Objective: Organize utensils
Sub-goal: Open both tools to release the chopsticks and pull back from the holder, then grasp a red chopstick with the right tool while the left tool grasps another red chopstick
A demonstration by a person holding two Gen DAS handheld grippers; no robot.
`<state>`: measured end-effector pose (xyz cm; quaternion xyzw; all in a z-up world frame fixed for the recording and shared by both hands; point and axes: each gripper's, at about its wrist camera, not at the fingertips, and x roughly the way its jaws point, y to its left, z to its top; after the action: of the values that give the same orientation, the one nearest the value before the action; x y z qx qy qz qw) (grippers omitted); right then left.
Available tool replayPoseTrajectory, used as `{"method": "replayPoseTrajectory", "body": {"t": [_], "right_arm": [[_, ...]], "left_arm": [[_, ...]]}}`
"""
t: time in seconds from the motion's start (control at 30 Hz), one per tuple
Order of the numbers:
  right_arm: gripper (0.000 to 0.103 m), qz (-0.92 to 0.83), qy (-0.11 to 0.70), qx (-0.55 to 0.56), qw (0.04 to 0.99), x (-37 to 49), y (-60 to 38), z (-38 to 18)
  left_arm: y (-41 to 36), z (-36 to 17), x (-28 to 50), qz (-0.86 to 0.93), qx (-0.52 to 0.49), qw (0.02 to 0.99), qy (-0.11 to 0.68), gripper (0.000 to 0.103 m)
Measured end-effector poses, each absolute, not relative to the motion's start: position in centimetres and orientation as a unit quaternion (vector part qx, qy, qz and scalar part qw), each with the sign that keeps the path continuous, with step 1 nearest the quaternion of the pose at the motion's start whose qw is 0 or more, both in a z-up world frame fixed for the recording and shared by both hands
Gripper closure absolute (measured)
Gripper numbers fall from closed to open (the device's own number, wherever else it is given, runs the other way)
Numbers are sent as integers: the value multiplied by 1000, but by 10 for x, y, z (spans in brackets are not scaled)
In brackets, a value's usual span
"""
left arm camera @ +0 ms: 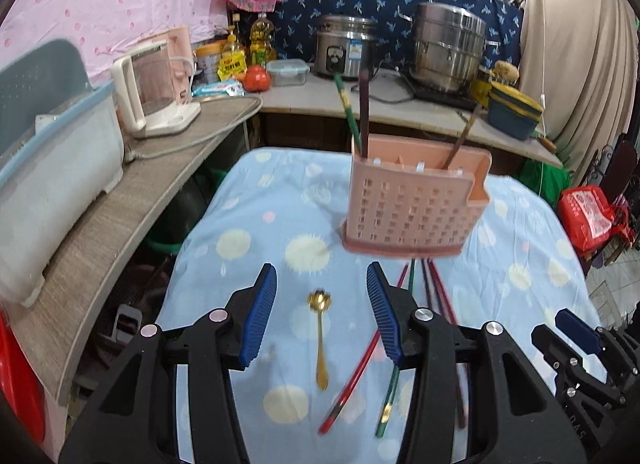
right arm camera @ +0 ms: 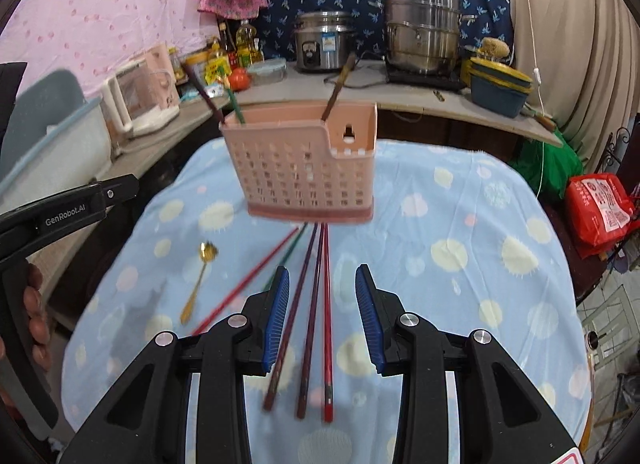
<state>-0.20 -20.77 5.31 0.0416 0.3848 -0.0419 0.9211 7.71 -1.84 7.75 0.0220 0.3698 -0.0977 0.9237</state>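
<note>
Utensils are partly sorted in the left wrist view: the pink holder (left arm camera: 416,204) stands on the table (left arm camera: 248,232) with three sticks already upright in it, while the gold spoon (left arm camera: 320,340), a red chopstick (left arm camera: 356,368) and a green chopstick (left arm camera: 390,396) lie loose in front; the left tongs (left arm camera: 322,314) hang wide apart and empty over the spoon, the table's left edge near and a counter close beyond it. In the right wrist view, three more chopsticks (right arm camera: 312,316) lie between the parted, empty right tongs (right arm camera: 322,316); open cloth to the right gives ample room, the far edge lying behind the holder.
</note>
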Motion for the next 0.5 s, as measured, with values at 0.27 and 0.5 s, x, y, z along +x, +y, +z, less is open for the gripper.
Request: {"method": "replayPoseTrajectory", "body": {"t": [0.27, 0.5], "right_arm": [[69, -50, 448, 59, 891, -31, -212, -7], [70, -56, 475, 63, 876, -49, -211, -40]], "left_arm": [[4, 9, 51, -93, 29, 897, 431, 58], [9, -33, 30, -100, 35, 879, 465, 58]]}}
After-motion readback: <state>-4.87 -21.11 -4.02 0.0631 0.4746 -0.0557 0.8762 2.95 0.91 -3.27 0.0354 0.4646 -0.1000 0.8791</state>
